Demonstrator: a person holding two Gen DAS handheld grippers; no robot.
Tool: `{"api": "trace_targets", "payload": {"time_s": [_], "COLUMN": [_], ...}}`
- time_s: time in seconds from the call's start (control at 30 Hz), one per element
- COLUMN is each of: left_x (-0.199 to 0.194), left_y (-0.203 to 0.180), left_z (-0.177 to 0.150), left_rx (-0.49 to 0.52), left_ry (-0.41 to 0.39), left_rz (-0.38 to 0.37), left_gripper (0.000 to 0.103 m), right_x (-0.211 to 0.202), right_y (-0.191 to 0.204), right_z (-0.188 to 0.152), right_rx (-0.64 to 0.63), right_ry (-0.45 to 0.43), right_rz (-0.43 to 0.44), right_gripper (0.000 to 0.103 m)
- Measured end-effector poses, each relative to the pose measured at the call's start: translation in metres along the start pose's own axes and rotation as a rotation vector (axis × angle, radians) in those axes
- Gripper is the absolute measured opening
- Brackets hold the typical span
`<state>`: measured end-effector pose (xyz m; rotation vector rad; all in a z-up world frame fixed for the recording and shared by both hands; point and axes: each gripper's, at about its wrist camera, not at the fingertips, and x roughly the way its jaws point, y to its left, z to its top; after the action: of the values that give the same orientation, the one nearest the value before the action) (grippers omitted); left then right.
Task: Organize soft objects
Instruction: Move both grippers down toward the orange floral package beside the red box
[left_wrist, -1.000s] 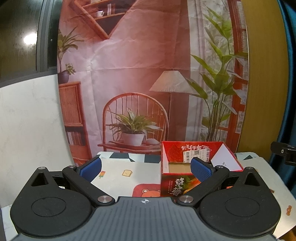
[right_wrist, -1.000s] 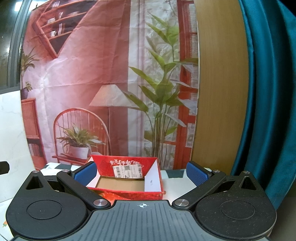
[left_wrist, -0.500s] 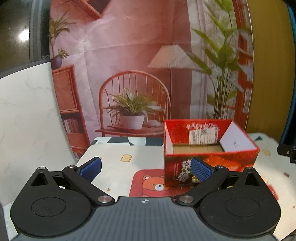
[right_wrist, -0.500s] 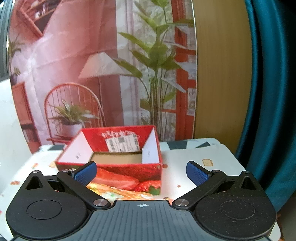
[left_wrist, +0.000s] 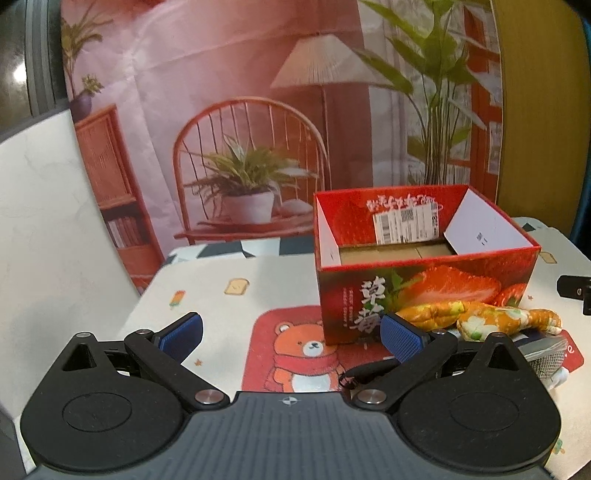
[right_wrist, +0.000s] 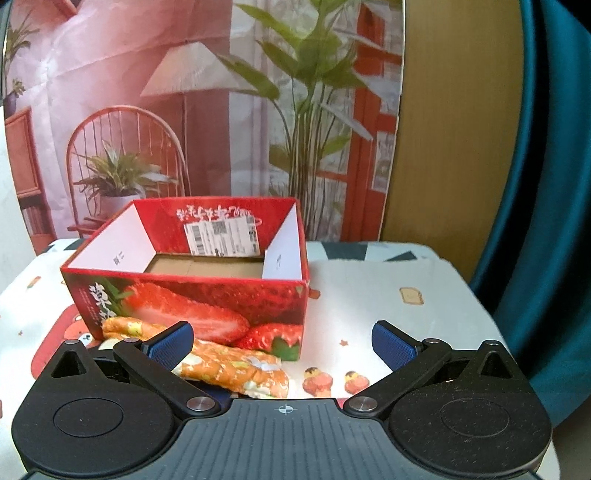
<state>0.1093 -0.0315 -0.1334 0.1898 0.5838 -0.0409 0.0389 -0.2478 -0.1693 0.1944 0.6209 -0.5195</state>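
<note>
An open red strawberry-print cardboard box (left_wrist: 424, 288) stands on the table; it also shows in the right wrist view (right_wrist: 192, 295). Its inside looks bare. An orange floral soft fabric object (left_wrist: 480, 317) lies on the table against the box's front; in the right wrist view (right_wrist: 236, 365) it lies just ahead of the left finger. A grey mesh soft item (left_wrist: 546, 354) lies beside it. My left gripper (left_wrist: 291, 334) is open and empty, left of the fabric. My right gripper (right_wrist: 282, 341) is open and empty above the table.
The table carries a white cartoon-print cloth (left_wrist: 229, 295) with a red bear mat (left_wrist: 295, 350). A printed room backdrop (left_wrist: 240, 129) hangs behind. A teal curtain (right_wrist: 546, 184) hangs at the right, past the table edge. A white panel (left_wrist: 48, 221) stands at the left.
Both grippers have tilted down and moved nearer the table. The box now shows lower and larger, and the soft objects in front of it have come into view.
</note>
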Motion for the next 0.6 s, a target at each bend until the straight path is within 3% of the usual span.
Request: {"api": "trace_targets", "payload": {"time_s": [0.37,0.6], "left_x": [0.029,0.048], "left_y": [-0.018,-0.017], "left_z": [0.011,0.020], "left_rx": [0.012,-0.117], "left_ry": [0.043,0.067], "left_rz": [-0.044,-0.139], "left_gripper": [0.103,0.103], "right_x": [0.030,0.048], "right_y": [0.000,0.001], "right_z": [0.004,0.008], "right_rx": [0.014,0.029], "right_ry": [0.034,0.054], "right_rz": [0.082,0.111], "right_gripper": [0.103,0.102]}}
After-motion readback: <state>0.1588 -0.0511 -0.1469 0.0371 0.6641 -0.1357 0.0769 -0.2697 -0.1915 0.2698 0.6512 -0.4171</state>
